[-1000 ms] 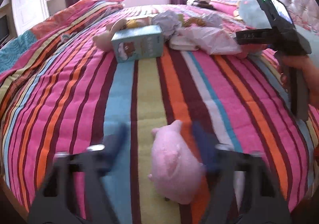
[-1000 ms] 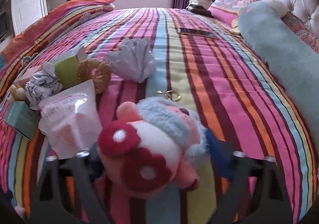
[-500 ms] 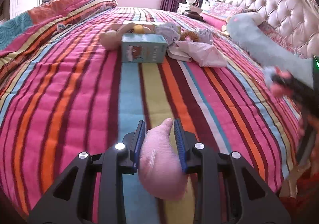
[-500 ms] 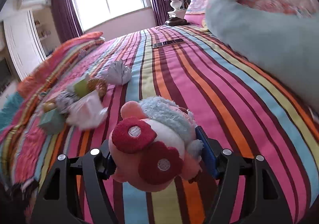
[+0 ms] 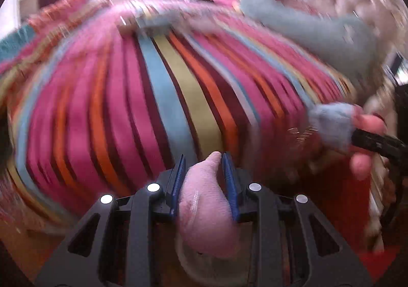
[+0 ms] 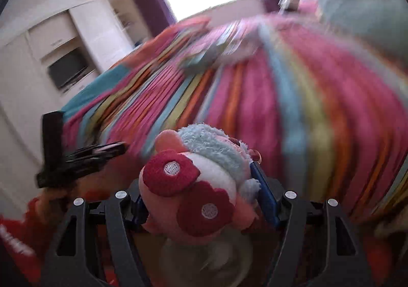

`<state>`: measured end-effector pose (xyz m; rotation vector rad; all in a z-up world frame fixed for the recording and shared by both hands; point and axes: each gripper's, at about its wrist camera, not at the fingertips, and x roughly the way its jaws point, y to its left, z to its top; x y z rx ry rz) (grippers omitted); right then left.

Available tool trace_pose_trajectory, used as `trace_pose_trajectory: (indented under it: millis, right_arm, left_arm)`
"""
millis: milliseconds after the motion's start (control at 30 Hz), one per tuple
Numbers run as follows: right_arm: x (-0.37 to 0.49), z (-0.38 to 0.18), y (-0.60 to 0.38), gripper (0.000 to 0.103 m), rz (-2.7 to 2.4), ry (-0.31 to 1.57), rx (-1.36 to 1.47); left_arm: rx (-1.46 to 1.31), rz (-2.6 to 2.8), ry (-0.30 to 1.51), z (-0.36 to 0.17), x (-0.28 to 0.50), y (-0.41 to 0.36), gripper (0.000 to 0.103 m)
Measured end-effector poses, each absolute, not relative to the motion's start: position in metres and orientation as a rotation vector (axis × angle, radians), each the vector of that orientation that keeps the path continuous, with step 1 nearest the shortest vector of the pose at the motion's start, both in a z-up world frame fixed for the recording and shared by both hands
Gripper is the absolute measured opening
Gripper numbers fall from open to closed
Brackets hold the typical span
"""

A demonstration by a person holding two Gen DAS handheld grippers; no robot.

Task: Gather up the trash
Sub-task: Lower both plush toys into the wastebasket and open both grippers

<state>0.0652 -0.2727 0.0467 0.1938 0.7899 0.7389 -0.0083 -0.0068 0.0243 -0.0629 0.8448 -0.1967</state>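
Both views are blurred. In the left wrist view, a striped bedspread (image 5: 158,77) fills the frame from 9 to 2 o'clock, with a long blue-grey bolster (image 5: 318,29) at 1 o'clock. The left gripper (image 5: 204,172) is clamped on a pink plush toy (image 5: 206,208) at 6 o'clock, between its blue fingers (image 5: 178,179). In the right wrist view, a white cabinet (image 6: 51,62) stands at 10 o'clock. The right gripper (image 6: 201,200) grips a red-flowered plush toy (image 6: 196,190) at 6 o'clock.
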Motion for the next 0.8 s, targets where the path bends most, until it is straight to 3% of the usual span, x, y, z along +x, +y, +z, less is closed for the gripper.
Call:
trace_pose_trajectory:
  millis: [267,433,467,500,567,733,800]
  right_arm:
    - [0.051,-0.095,-0.226,0.066,0.676,1.21,0.129]
    - [0.053,-0.132,-0.203,0.067,0.668,1.321,0.063]
    - [0.053,-0.13,-0.199,0.067,0.678,1.311,0.053]
    - [0.05,-0.128,-0.195,0.067,0.68,1.302,0.041]
    - [0.046,-0.125,-0.191,0.068,0.683,1.291,0.012]
    - [0.038,-0.136,-0.184,0.074,0.677,1.301,-0.031]
    - [0.035,-0.137,-0.192,0.082,0.646,1.279,-0.048]
  left_arm:
    - [0.035,-0.196,1.196,-0.129,-0.03,-0.045,0.03]
    - [0.014,-0.211,1.328,-0.171,-0.021,-0.049,0.032]
    - [0.012,-0.198,1.33,-0.171,-0.019,-0.046,0.037]
    - [0.008,-0.187,1.328,-0.172,-0.021,-0.045,0.054]
    - [-0.004,-0.165,1.313,-0.17,-0.021,-0.042,0.074]
    - [-0.016,-0.148,1.31,-0.168,-0.022,-0.039,0.079]
    - [-0.022,-0.145,1.312,-0.17,-0.02,-0.039,0.079]
